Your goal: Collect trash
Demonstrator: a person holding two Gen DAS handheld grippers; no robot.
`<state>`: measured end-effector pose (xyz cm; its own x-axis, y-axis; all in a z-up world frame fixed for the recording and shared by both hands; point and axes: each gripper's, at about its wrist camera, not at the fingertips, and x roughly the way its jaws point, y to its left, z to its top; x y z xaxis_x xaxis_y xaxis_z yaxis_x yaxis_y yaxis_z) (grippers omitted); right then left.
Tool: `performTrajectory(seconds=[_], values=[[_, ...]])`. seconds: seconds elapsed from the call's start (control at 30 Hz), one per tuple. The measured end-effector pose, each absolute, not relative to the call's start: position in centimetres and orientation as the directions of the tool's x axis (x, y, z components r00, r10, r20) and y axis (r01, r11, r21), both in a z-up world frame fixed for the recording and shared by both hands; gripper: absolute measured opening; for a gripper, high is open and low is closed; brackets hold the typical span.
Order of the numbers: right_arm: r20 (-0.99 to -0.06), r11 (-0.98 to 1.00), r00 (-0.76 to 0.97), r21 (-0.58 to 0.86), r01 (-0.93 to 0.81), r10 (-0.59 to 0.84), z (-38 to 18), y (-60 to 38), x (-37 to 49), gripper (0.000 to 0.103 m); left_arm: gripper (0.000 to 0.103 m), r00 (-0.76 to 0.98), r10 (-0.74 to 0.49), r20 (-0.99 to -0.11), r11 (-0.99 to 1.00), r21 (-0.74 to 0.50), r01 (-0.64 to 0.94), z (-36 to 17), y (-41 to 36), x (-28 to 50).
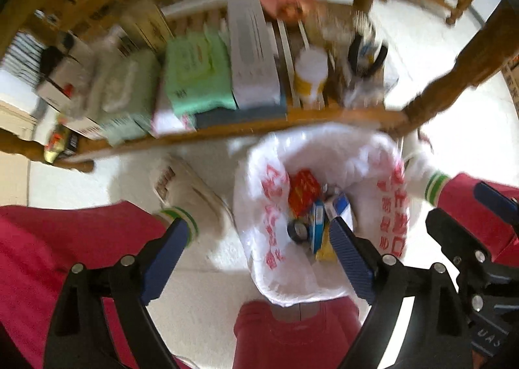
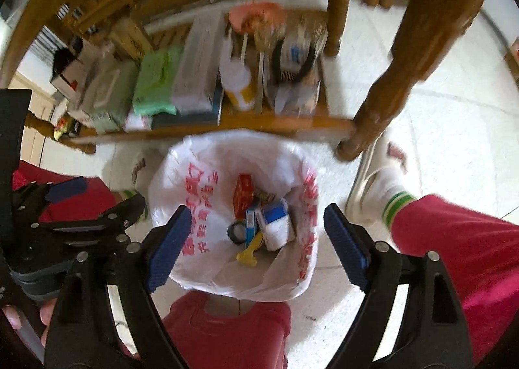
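Blue-padded jaws of the left gripper (image 1: 259,249) and the right gripper (image 2: 256,239) both stand spread wide with nothing between them. Both point steeply down over the white plastic bin liner with red print (image 2: 194,187), which sits on the pale tiled floor (image 2: 438,129) between red-trousered legs. Inside lie a red carton (image 2: 243,193), a blue-and-white box (image 2: 275,223) and a yellow wrapper (image 2: 249,253), its long axis slanting.

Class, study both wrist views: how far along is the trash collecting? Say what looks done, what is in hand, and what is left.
Done: the white plastic bag lining the bin already holds a red box, a blue and white carton, a black tape roll and a yellow wrapper. In hand: nothing; the left gripper and right gripper are both open and empty above it. Left: unclear; the wooden shelf beyond is crowded.
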<state>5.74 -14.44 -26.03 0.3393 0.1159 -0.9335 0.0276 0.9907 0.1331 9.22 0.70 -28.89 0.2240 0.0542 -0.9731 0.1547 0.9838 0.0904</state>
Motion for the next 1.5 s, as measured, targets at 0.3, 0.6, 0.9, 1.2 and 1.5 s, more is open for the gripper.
performTrajectory(seconds=[0.3, 0.6, 0.9, 1.2, 1.5], values=[[-0.741, 0.999, 0.671, 0.038, 0.03, 0.009, -14.5, -14.0, 0.3, 0.091, 0.087, 0.528, 0.04, -0.848, 0.995, 0.085, 0.06, -17.8, 1.2, 5.3], [-0.56, 0.998, 0.827, -0.006, 0.062, -0.055, -7.4, -13.3, -4.8, 0.094, 0.087, 0.712, 0.04, -0.701, 0.997, 0.073, 0.016, -9.8, 1.8, 0.8], [-0.373, 0.993, 0.921, -0.038, 0.107, -0.114, -0.4, -12.5, -10.0, 0.096, 0.094, 0.827, 0.031, -0.561, 0.999, 0.043, -0.009, -2.8, 2.5, -3.5], [-0.289, 0.991, 0.948, -0.049, 0.124, -0.133, 3.6, -11.8, -13.2, 0.096, 0.095, 0.882, 0.044, -0.47, 0.999, 0.024, -0.037, 1.5, 3.1, -6.6], [-0.283, 0.991, 0.949, -0.049, 0.128, -0.137, 4.4, -11.8, -14.1, 0.096, 0.095, 0.892, 0.045, -0.449, 0.999, 0.015, -0.043, 2.7, 3.5, -7.6]])
